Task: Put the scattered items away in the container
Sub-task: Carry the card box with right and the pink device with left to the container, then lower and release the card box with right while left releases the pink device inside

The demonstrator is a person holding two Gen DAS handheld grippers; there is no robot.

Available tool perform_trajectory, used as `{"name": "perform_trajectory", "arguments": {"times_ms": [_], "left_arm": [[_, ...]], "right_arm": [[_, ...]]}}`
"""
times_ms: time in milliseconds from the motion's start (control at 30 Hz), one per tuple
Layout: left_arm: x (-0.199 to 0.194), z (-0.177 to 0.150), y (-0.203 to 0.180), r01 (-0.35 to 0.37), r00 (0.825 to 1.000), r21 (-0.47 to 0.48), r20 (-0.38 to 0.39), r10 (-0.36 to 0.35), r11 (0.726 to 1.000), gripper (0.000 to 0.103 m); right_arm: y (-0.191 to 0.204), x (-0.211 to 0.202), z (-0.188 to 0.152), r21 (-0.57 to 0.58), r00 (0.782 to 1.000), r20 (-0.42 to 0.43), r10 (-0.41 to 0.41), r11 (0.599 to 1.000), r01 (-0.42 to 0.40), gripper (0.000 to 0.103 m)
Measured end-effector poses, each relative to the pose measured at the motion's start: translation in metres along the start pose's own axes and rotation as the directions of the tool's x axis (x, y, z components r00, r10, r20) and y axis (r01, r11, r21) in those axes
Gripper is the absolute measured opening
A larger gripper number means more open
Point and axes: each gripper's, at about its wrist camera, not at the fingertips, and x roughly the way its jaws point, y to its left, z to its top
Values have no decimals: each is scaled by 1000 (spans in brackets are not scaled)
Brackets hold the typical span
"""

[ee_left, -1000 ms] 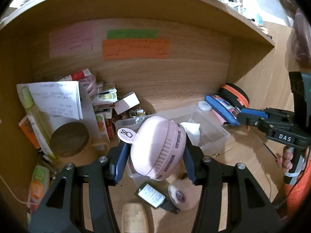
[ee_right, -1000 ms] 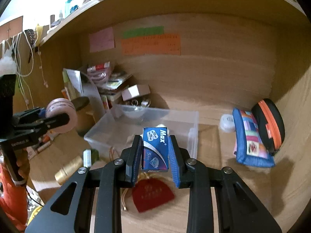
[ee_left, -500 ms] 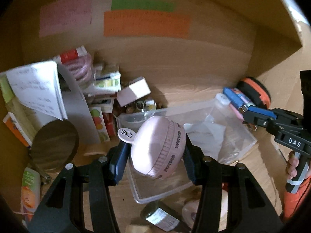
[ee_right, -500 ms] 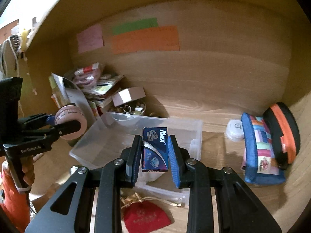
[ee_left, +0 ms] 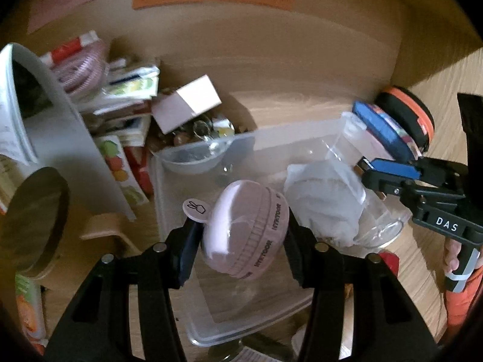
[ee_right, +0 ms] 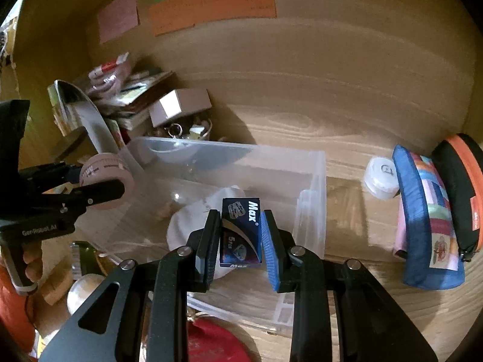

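Clear plastic container (ee_right: pixel 311 178) sits on the wooden desk (ee_right: pixel 347 120) in the middle of the alcove, its long side running left to right, with a crumpled white cloth pouch (ee_right: pixel 193 220) lying inside on its floor. Over the near left part of the bin, the left gripper (ee_left: pixel 244 238) hangs with its fingers clamped on a round pink device (ee_left: pixel 246 230), gripped by its flat faces so that its ribbed edge, printed with lettering, faces the camera; a small tab with a rabbit mark sticks out at its upper left. Above the near right part of the bin, the right gripper (ee_right: pixel 240 235) has its blue-padded fingers (ee_right: pixel 269 235) closed on a small dark blue box marked "Max" (ee_right: pixel 241 230), held upright on its narrow end.

Left of the container leans a heap of packets, booklets and a pale cardboard box (ee_right: pixel 181 105), with a small bowl of trinkets (ee_right: pixel 193 128) just behind the far wall of the bin. To the right, well apart from the bin, a white round tub (ee_right: pixel 381 181) lies beside a blue patchwork pouch (ee_right: pixel 428 226) and a black case with an orange zip (ee_right: pixel 459 193). A red pouch (ee_right: pixel 211 344) shows at the near edge under the right gripper. Pink, green and orange paper notes (ee_right: pixel 211 6) are stuck on the back panel.
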Motion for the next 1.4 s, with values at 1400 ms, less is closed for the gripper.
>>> {"name": "perform_trajectory", "arguments": {"times_ms": [1400], "left_arm": [[3,-2,-21,-68,998,80,19,66,994,84]], "right_arm": [[17,-1,-7,-54,999,50,-14,998,17,43]]}}
